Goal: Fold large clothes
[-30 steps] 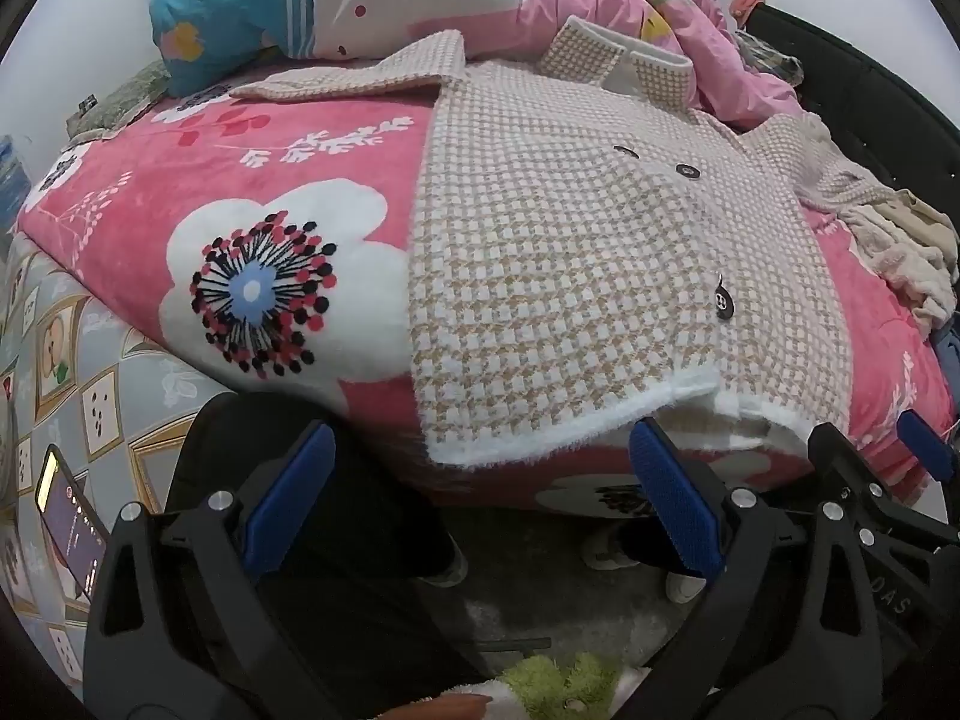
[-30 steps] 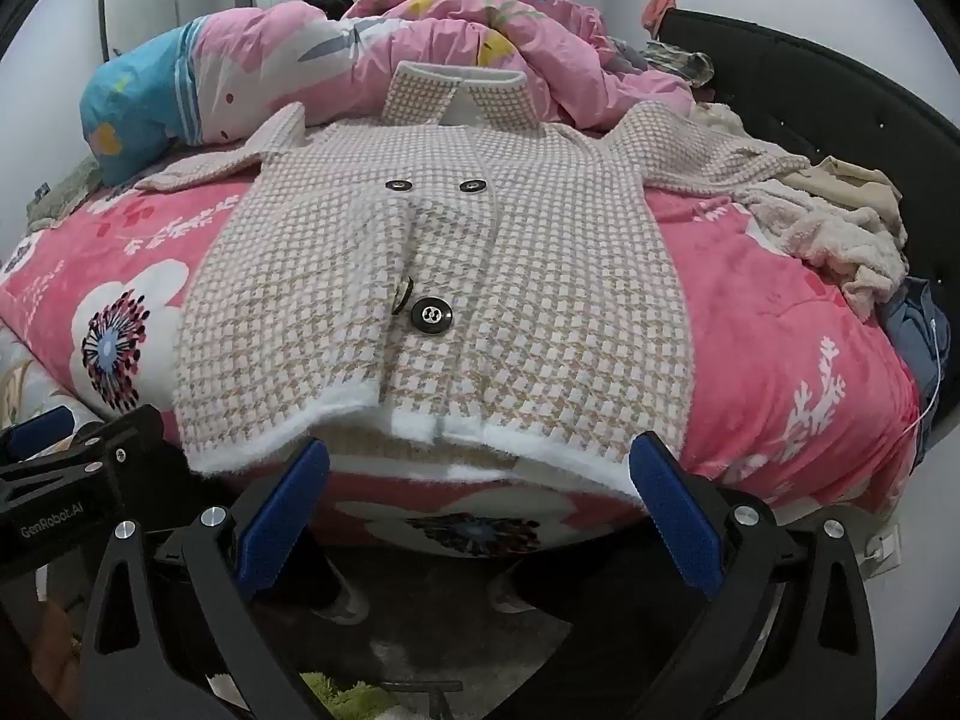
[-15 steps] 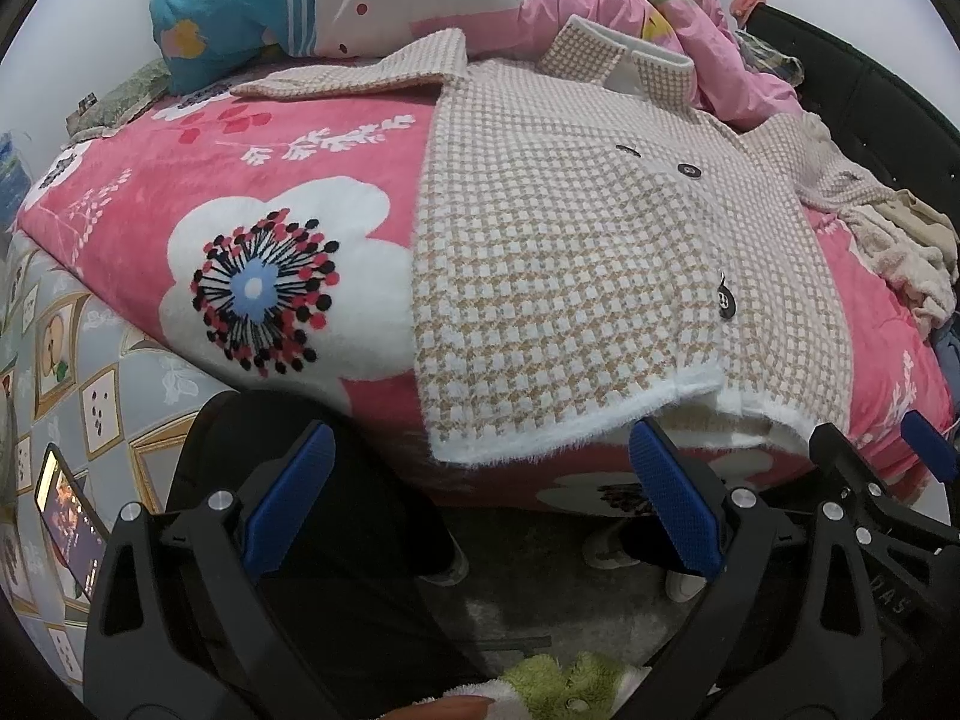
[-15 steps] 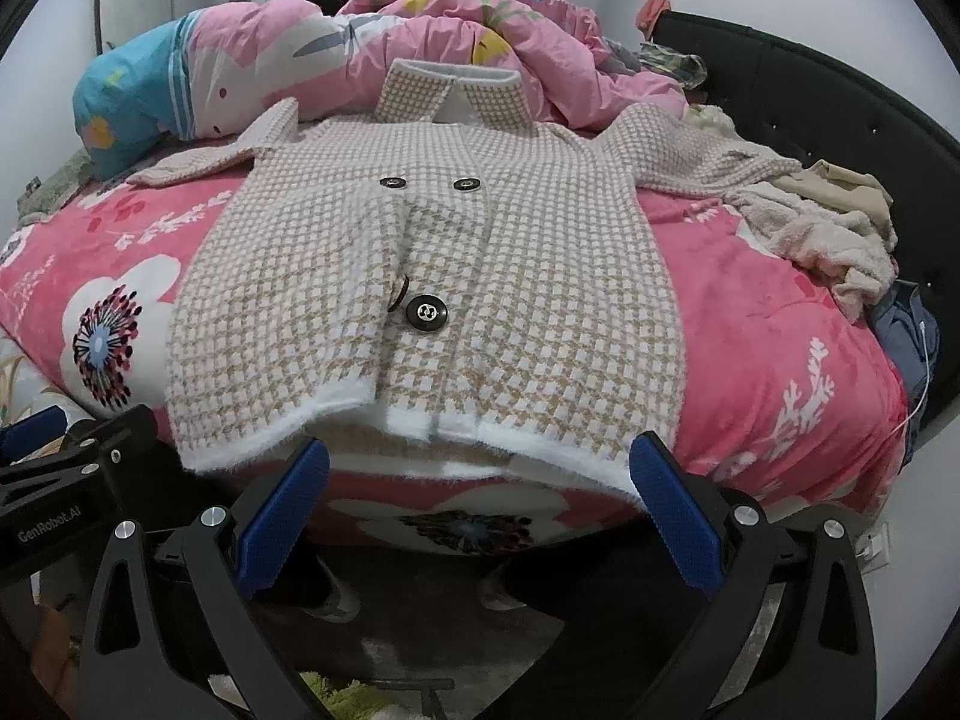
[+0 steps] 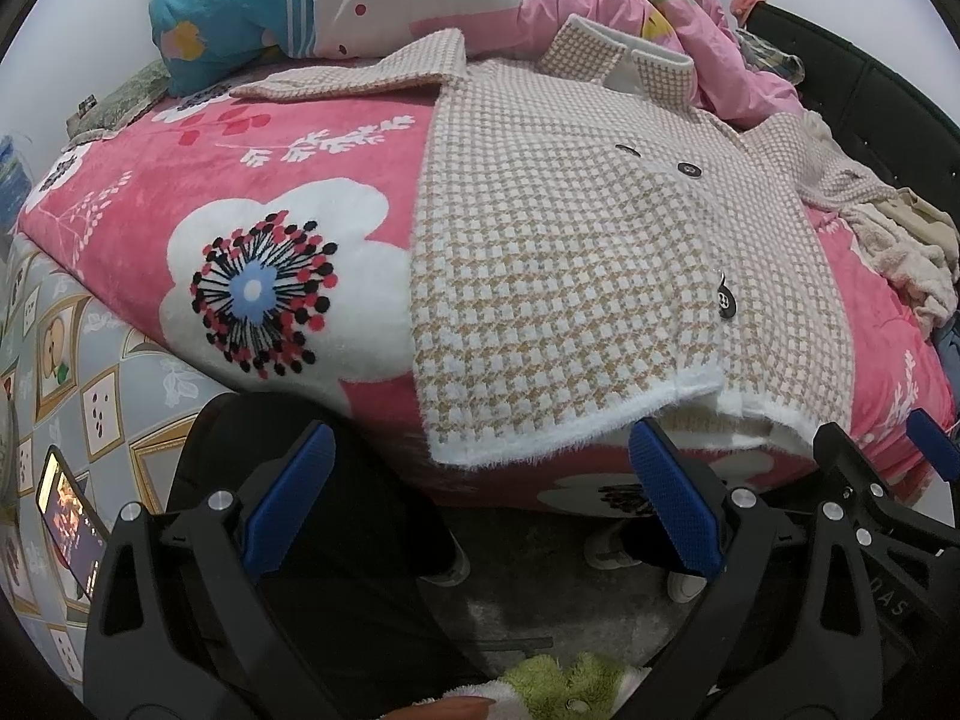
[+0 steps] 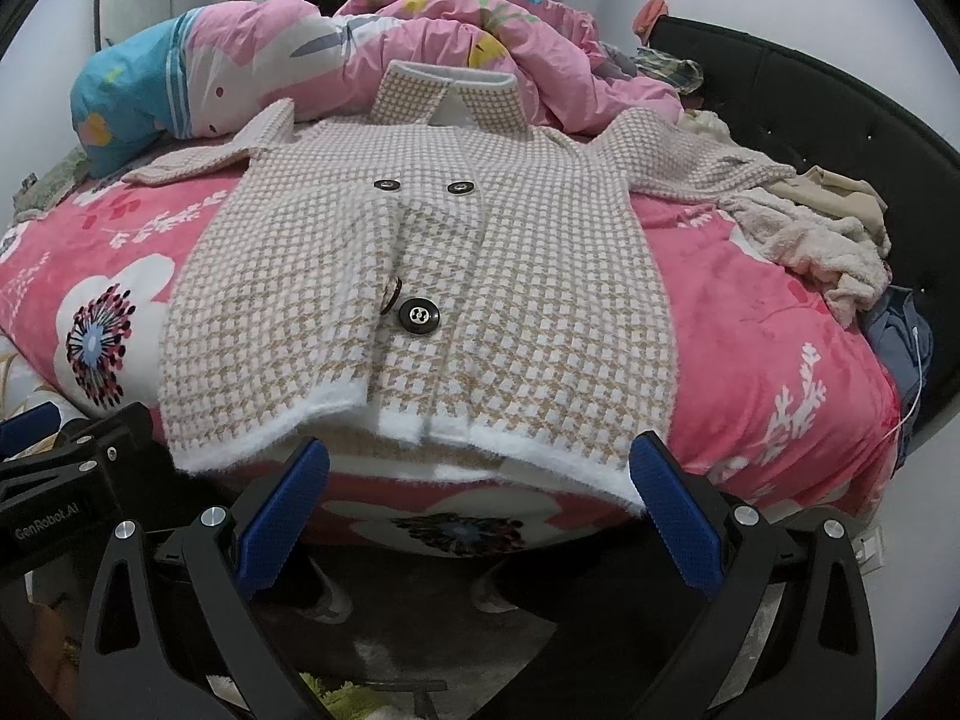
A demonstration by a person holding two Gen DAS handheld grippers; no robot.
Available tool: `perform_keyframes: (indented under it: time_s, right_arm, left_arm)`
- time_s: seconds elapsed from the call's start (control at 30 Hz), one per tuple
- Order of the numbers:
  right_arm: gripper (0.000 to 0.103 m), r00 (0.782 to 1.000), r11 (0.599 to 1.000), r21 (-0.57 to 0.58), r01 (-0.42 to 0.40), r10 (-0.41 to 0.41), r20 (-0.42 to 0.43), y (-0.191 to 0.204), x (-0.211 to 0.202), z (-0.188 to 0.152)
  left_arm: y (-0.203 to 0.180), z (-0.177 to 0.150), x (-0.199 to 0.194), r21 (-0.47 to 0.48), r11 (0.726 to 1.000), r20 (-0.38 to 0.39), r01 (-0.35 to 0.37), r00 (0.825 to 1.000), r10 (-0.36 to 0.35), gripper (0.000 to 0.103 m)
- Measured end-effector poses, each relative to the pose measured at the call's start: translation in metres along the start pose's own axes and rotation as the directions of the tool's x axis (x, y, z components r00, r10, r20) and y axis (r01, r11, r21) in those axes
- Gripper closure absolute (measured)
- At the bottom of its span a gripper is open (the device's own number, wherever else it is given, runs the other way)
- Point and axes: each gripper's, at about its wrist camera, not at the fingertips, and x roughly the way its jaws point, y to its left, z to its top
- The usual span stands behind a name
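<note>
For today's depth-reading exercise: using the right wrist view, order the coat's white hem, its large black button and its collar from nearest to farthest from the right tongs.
1. White hem: just beyond the open right tongs, at the bed's near edge.
2. Large black button: mid-coat, slightly left of centre.
3. Collar: far end, against the pink duvet.

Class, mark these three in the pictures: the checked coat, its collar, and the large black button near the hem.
checked coat (image 6: pixel 540 276), right wrist view, right front panel.
collar (image 6: pixel 414 93), right wrist view, left flap.
large black button (image 6: pixel 419 316), right wrist view, its centre.

Houndstooth coat (image 6: pixel 480 276) spread flat, buttoned, front up.
</note>
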Motion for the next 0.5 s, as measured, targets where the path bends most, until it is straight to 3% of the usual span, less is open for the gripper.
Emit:
perform_keyframes:
  time_s: [0.5]
  right_arm:
    - [0.005, 1.000, 1.000, -0.005, 0.006, -0.006, 0.008, 0.0000, -0.0017, -0.0004]
  left_arm:
    - [0.0001, 0.0002, -0.0003, 0.001, 1.000, 0.001, -0.001, 1.000, 0.001, 0.008]
